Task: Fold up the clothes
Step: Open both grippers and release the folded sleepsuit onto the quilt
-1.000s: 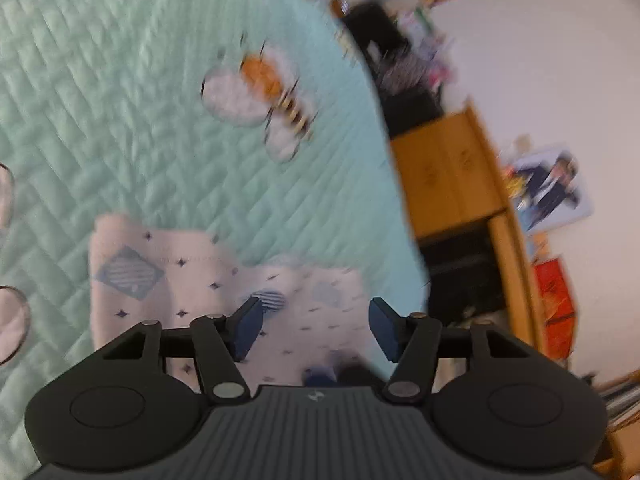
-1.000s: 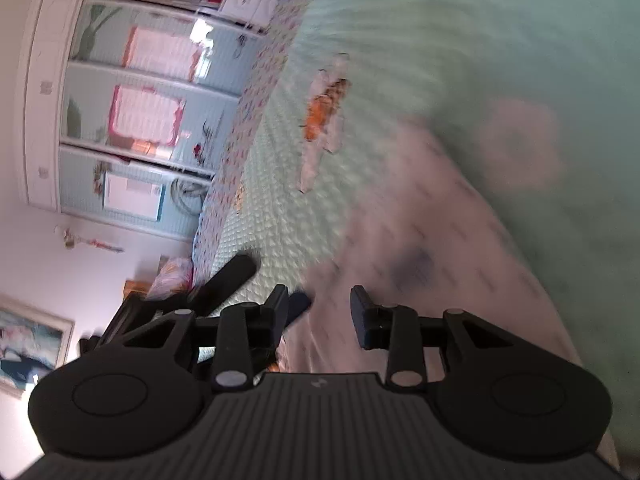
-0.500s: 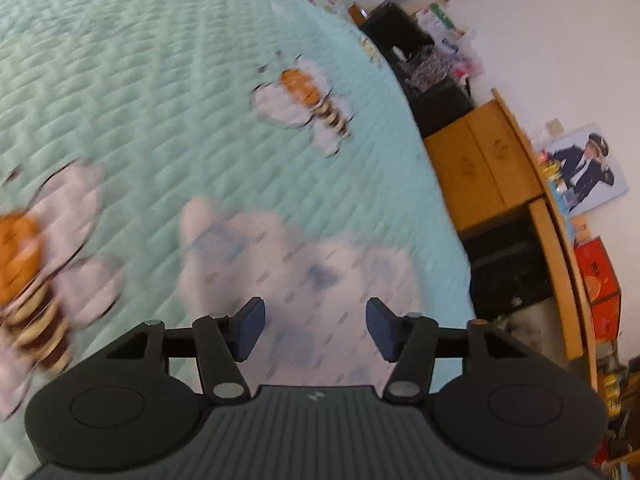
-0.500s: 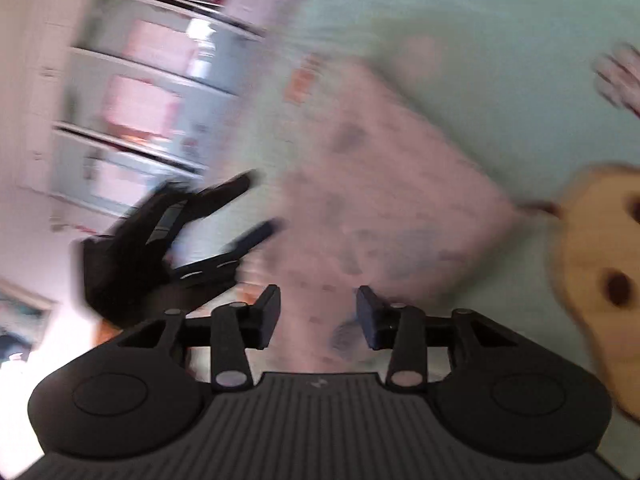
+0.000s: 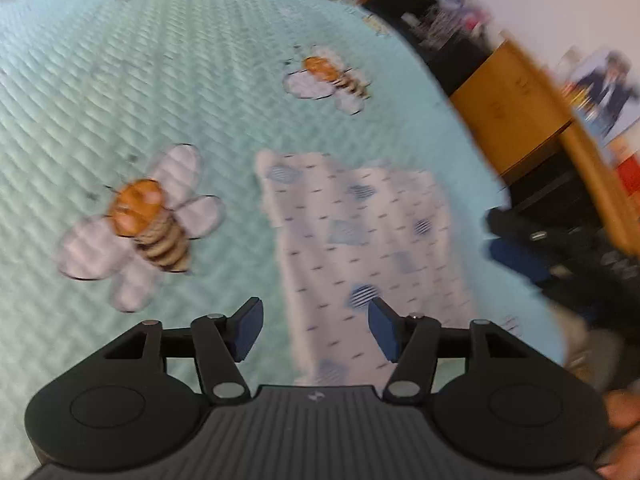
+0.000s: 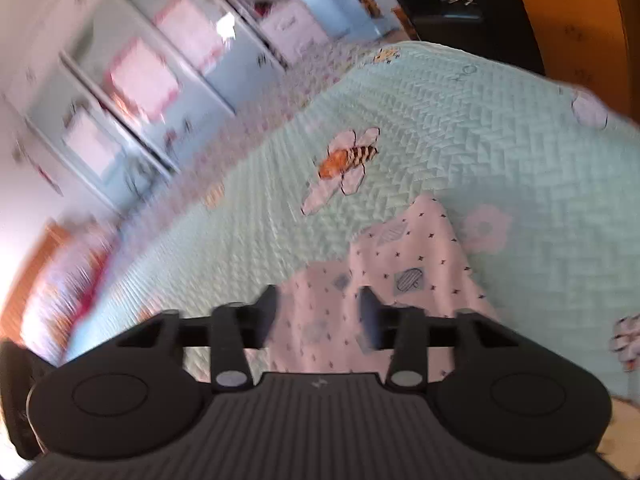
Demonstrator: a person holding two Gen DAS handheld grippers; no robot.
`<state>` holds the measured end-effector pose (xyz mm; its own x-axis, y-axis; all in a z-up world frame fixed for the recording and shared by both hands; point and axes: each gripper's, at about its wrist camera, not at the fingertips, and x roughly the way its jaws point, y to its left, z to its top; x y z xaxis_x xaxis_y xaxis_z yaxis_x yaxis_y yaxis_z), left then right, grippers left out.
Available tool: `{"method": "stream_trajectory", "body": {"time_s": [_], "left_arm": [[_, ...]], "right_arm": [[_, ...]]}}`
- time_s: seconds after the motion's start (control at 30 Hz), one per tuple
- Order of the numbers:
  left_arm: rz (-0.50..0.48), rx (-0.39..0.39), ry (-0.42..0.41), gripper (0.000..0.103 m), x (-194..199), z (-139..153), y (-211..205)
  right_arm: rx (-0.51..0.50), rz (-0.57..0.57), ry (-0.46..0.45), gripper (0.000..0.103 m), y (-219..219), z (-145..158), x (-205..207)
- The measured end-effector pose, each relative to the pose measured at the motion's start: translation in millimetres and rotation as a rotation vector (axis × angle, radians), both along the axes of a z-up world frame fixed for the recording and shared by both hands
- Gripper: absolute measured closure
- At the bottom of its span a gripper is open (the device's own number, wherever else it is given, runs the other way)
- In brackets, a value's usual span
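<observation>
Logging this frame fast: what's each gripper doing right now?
Left gripper: open, holding nothing, above the pink garment.
Right gripper: open, holding nothing, over the same garment.

"What is that cloth point(image 5: 360, 232)?"

"It is a soft pink piece of clothes point(image 6: 404, 280) with tiny dark marks and some blue striped patches."

"Is it folded?"

"Yes, it lies flat and folded, like a long block. 1 layer sits on top of another, and the far edge looks a bit bumpy."

"Where is it?"

"On the green bed cover, near the right edge of the bed."
</observation>
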<state>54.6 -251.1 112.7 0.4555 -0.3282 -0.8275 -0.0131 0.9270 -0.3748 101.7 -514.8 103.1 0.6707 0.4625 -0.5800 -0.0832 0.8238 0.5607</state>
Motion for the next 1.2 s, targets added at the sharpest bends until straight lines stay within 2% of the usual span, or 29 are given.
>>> {"method": "stream_trajectory", "body": {"time_s": [0.07, 0.17, 0.23, 0.33, 0.47, 0.6, 0.87, 1.2], "left_arm": [[-0.008, 0.109, 0.03, 0.037, 0, 8, -5], [-0.068, 0.277, 0.144, 0.037, 11, 10, -31], [-0.095, 0.355, 0.216, 0.037, 17, 7, -46], [-0.077, 0.357, 0.26, 0.037, 17, 7, -55], [-0.039, 0.318, 0.344, 0.037, 18, -3, -59], [-0.039, 0.321, 0.397, 0.037, 17, -16, -64], [-0.031, 0.31, 0.435, 0.037, 15, -29, -63], [-0.025, 0.307, 0.435, 0.037, 11, -31, -61]], "right_arm": [[-0.113, 0.039, 0.021, 0.037, 6, 18, -2], [-0.351, 0.072, 0.071, 0.025, 16, 33, -12], [-0.434, 0.099, 0.145, 0.025, 21, 33, -11], [-0.554, 0.14, 0.257, 0.025, 27, 33, -8], [-0.644, 0.174, 0.353, 0.025, 35, 20, -4], [-0.669, 0.202, 0.364, 0.025, 43, 20, -9], [-0.677, 0.233, 0.39, 0.025, 47, 12, -11], [-0.664, 0.234, 0.39, 0.025, 46, 14, -10]]}}
